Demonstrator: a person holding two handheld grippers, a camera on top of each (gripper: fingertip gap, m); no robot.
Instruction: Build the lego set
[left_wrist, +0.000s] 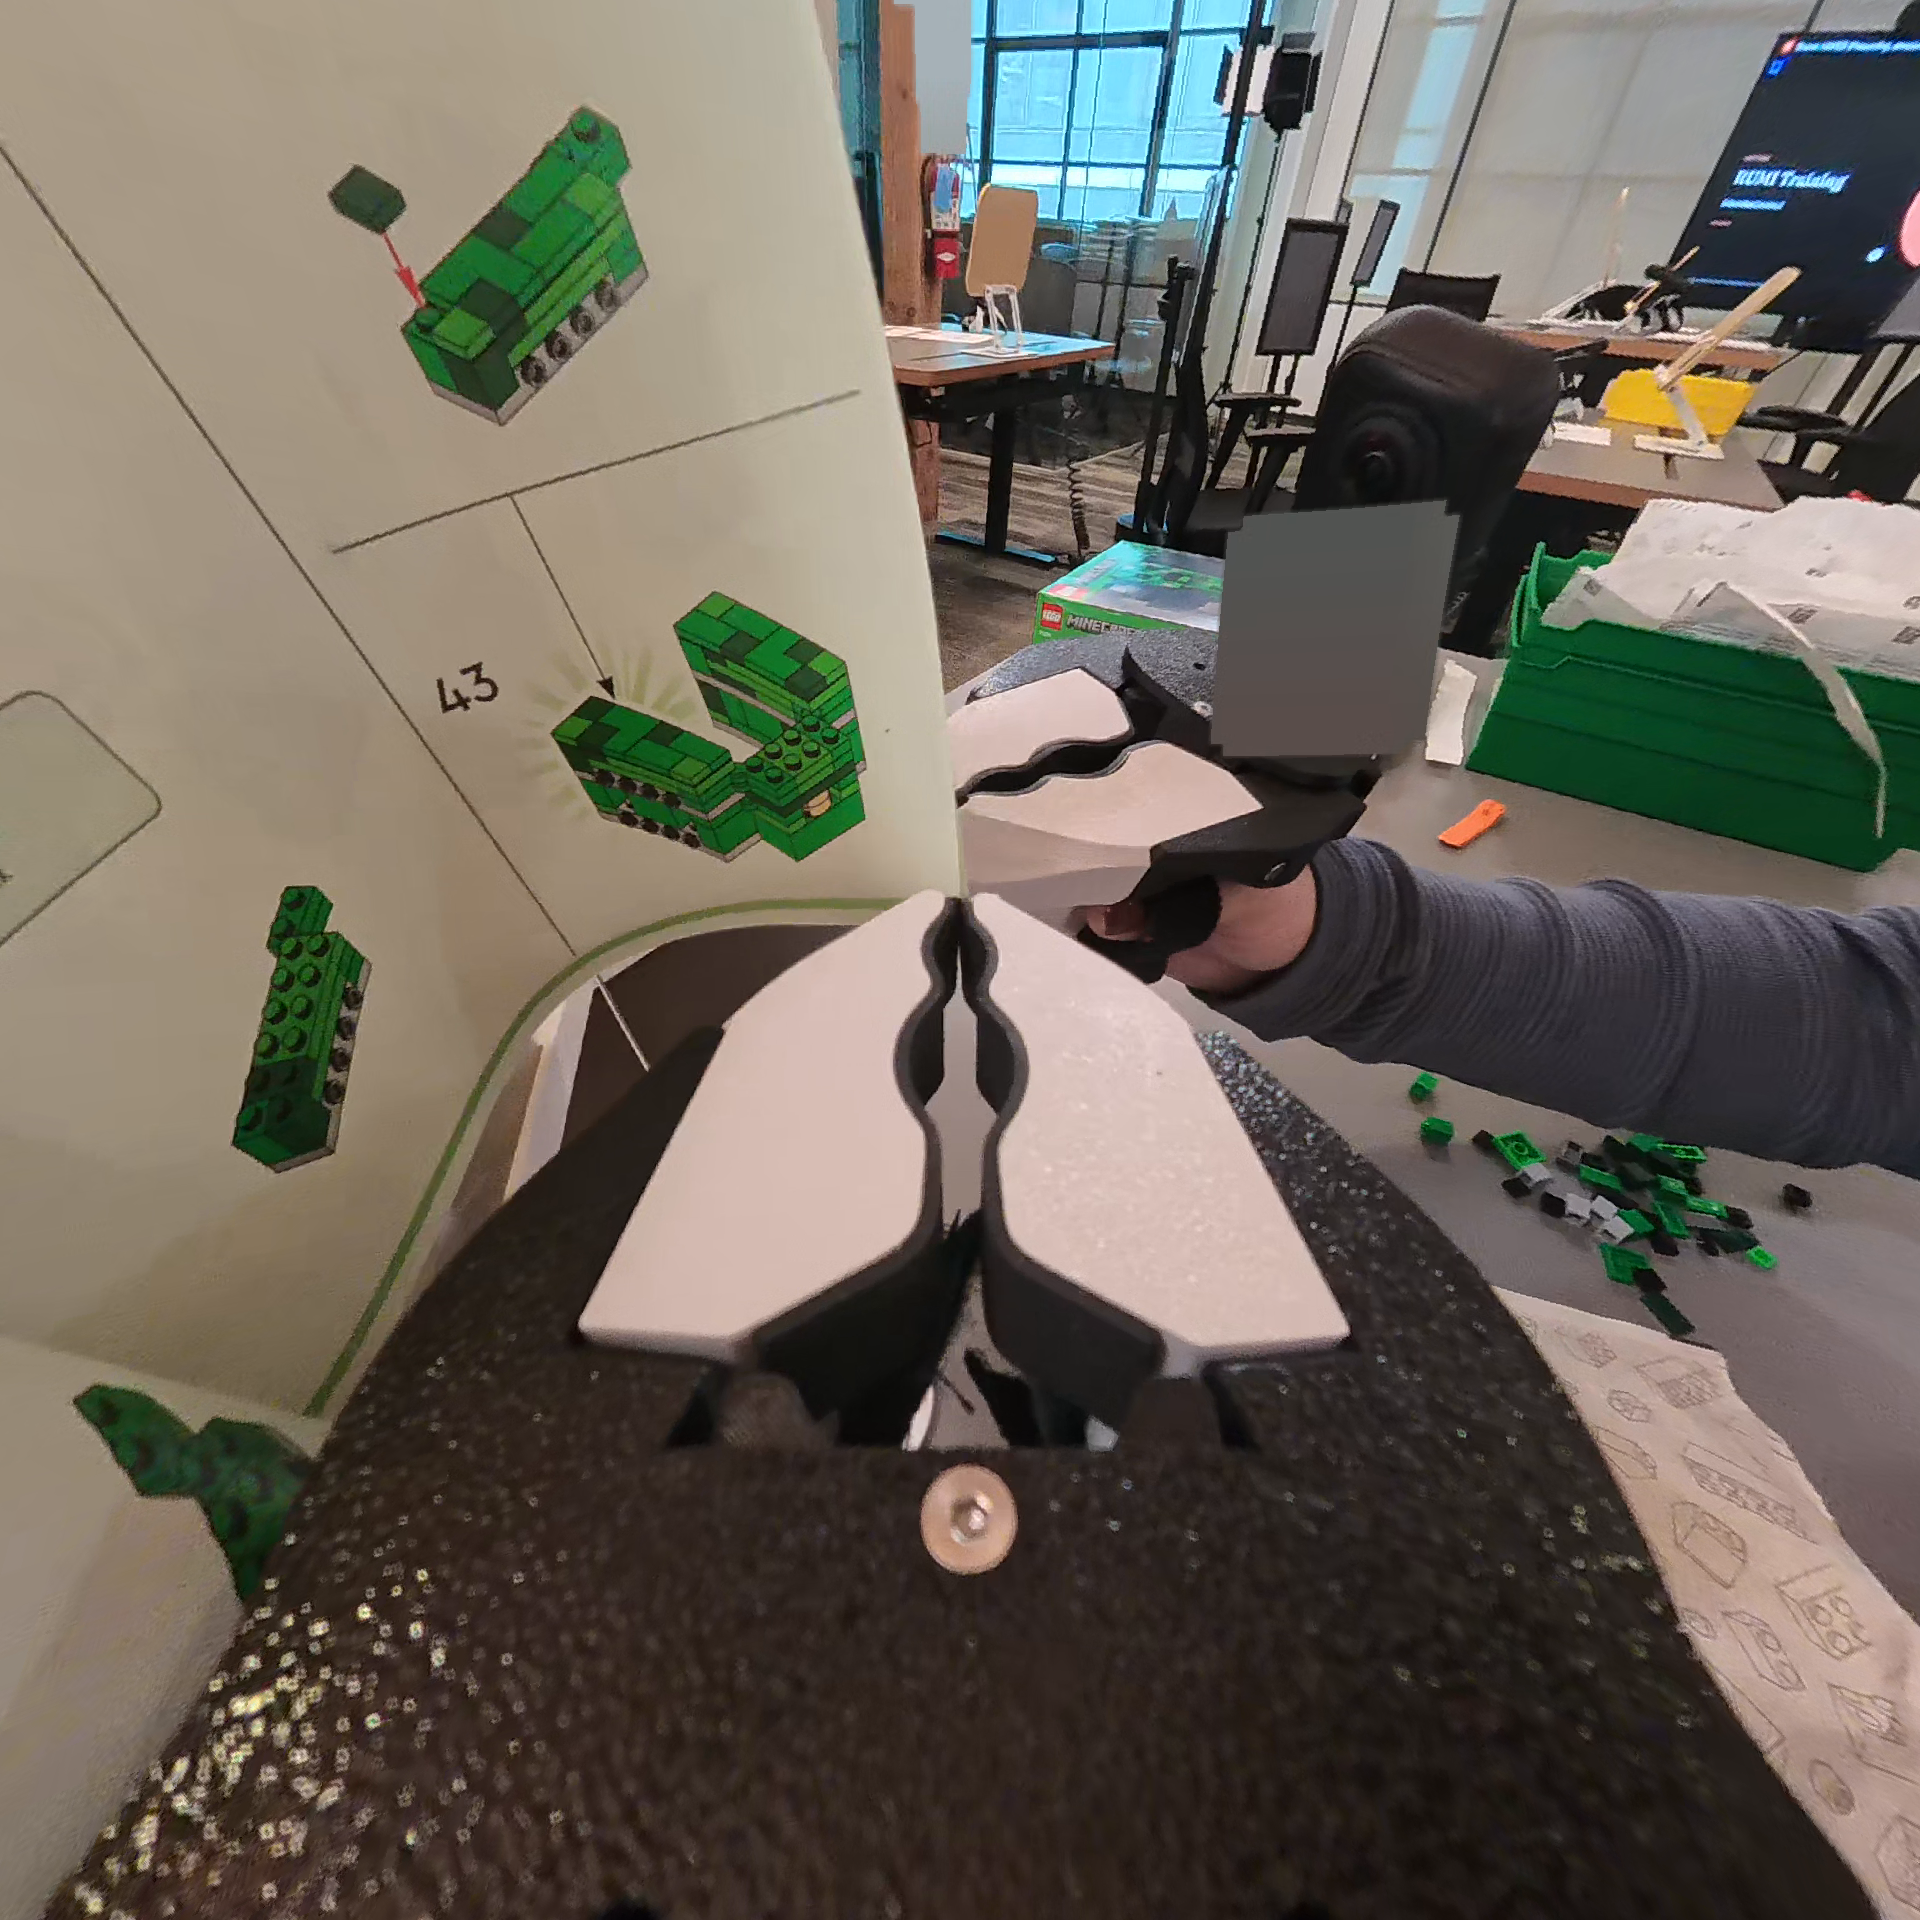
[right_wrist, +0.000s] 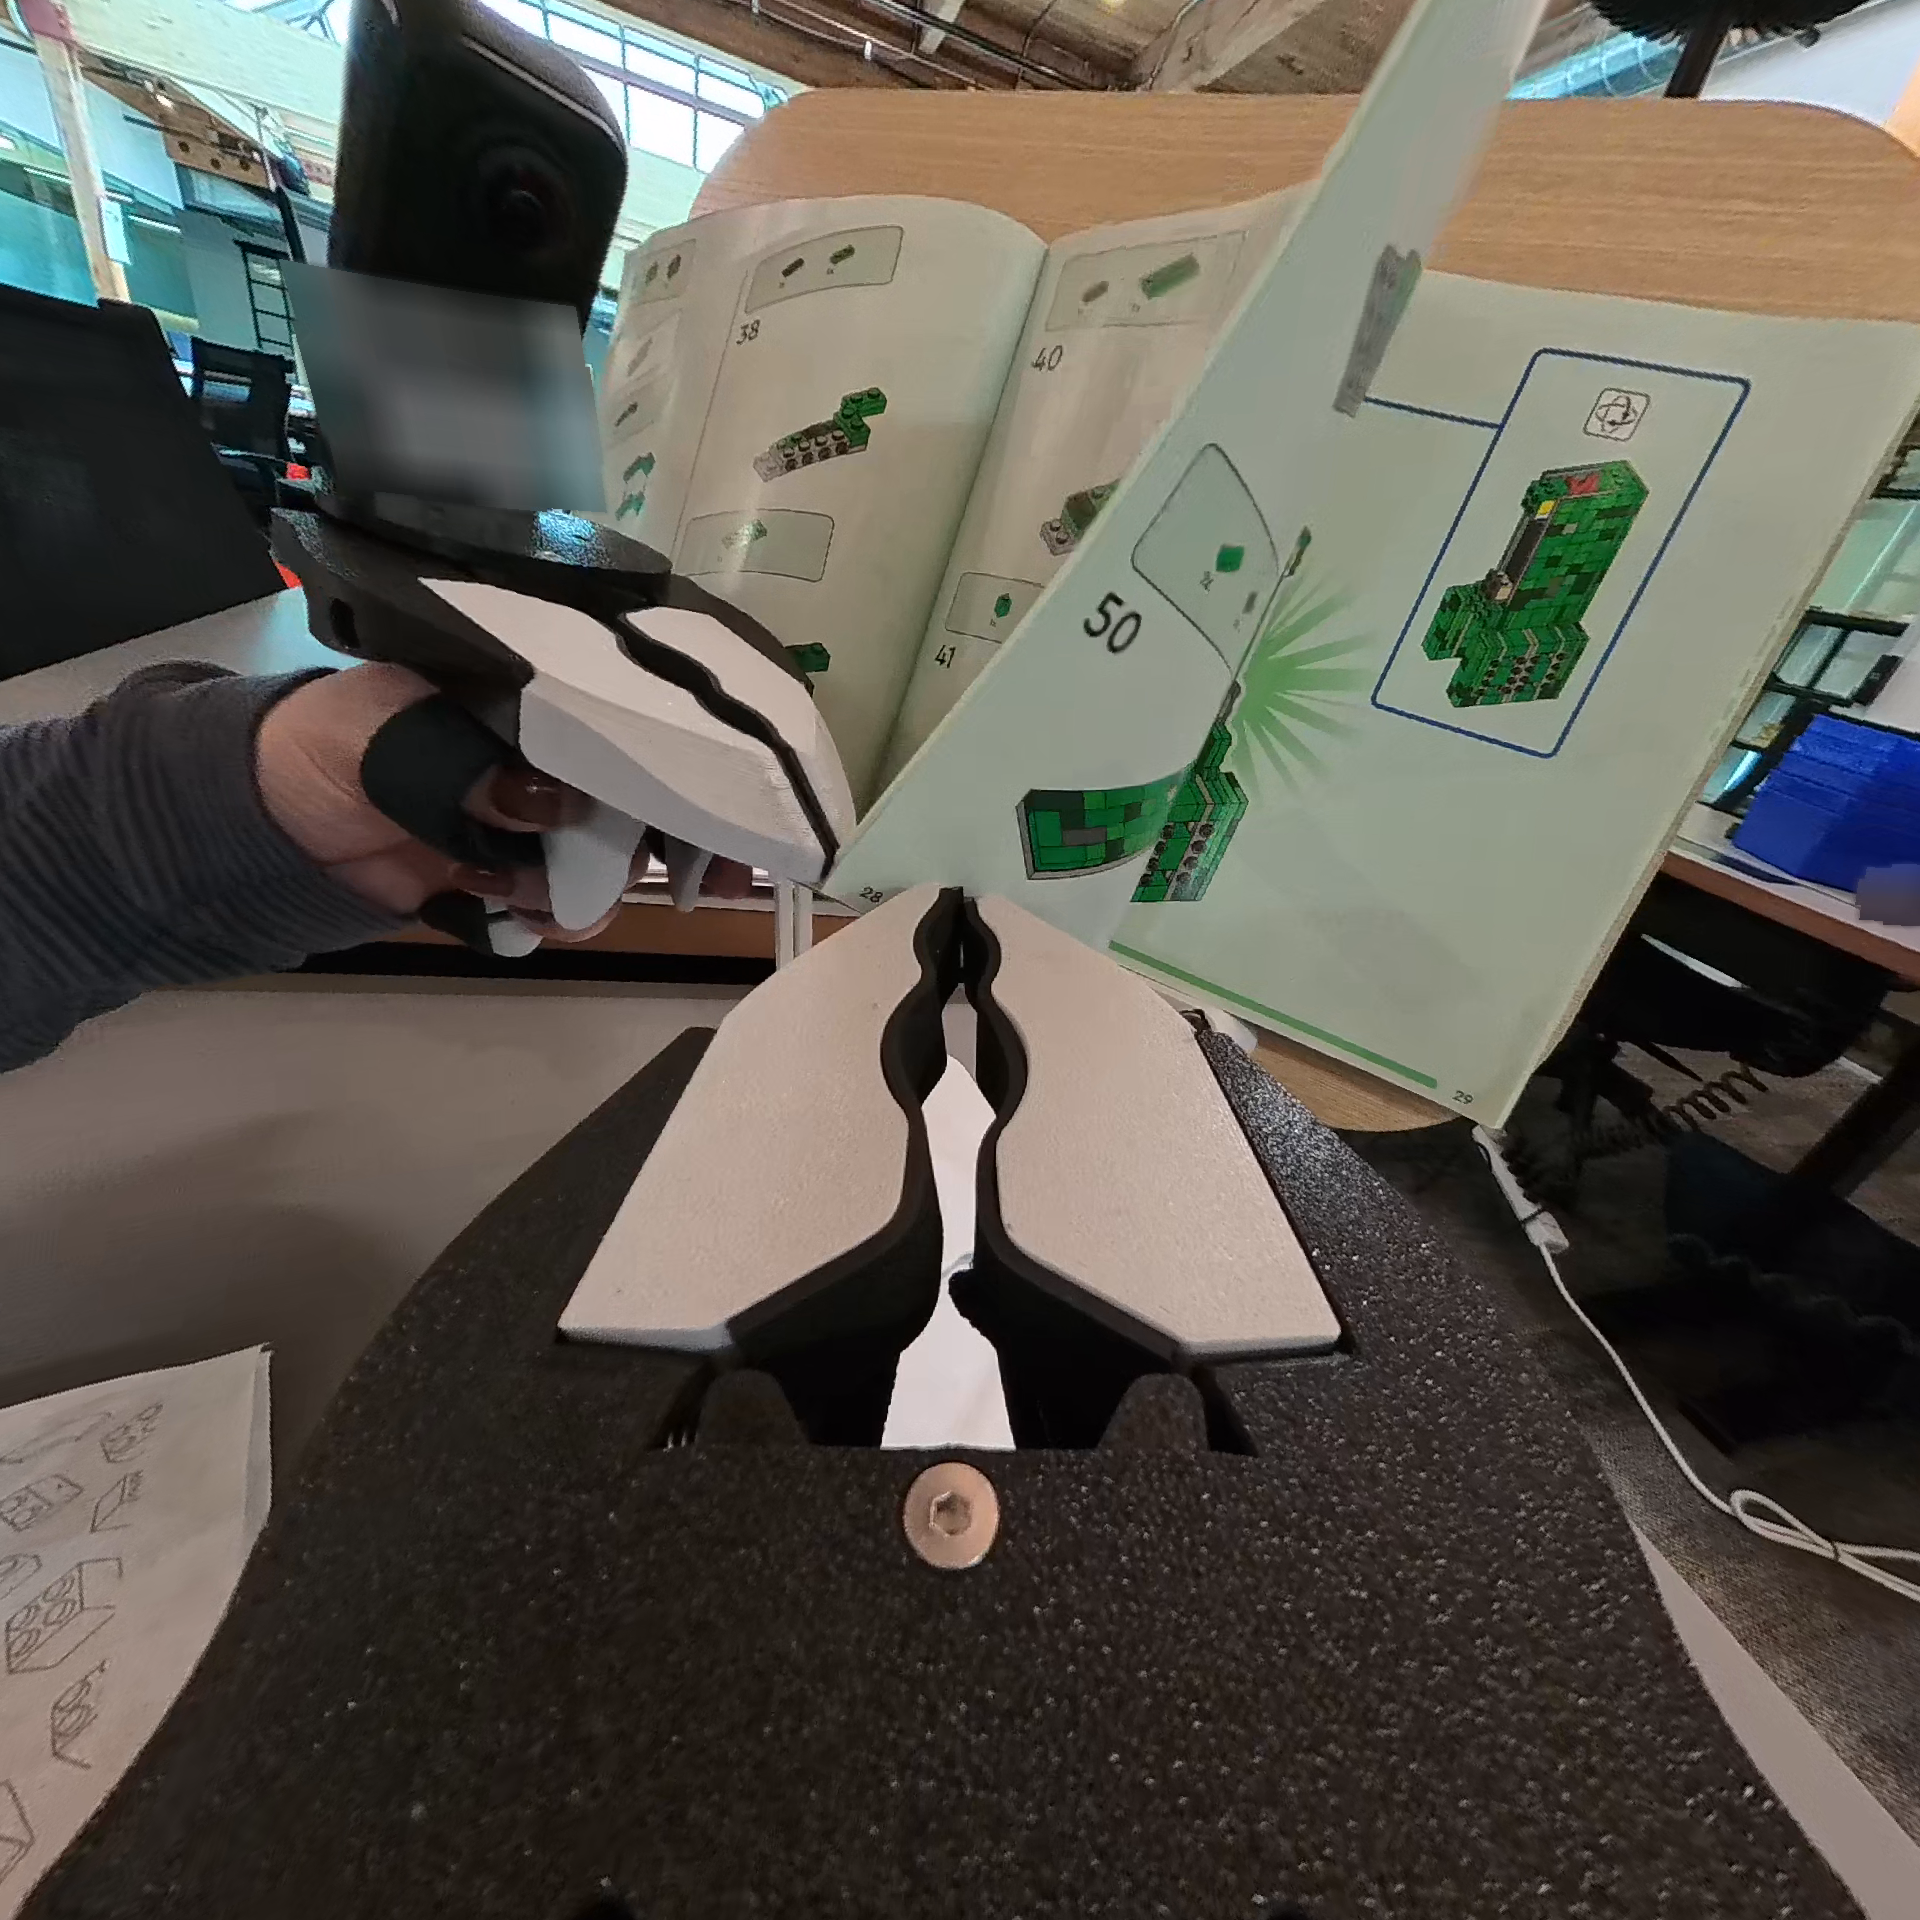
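Observation:
The instruction booklet (right_wrist: 852, 436) stands open on a wooden stand (right_wrist: 1558, 177). One pale green page (right_wrist: 1403, 831) is lifted away from the rest and fills the left of the left wrist view (left_wrist: 520, 520). My left gripper (left_wrist: 961, 904) is shut on that page's lower corner, which also shows in the right wrist view (right_wrist: 831, 868). My right gripper (right_wrist: 961, 904) is shut on the same page's bottom edge, just beside the left one, and shows in the left wrist view (left_wrist: 961, 800). Loose green, black and grey bricks (left_wrist: 1631, 1195) lie on the table to the right.
Green bins (left_wrist: 1683, 727) with paper in them stand at the back right, with an orange tool (left_wrist: 1473, 823) in front and the set's box (left_wrist: 1122, 603) behind. A printed paper bag (left_wrist: 1714, 1558) lies near me. A white cable (right_wrist: 1662, 1434) hangs at the right. My left and right fingertips are right by each other.

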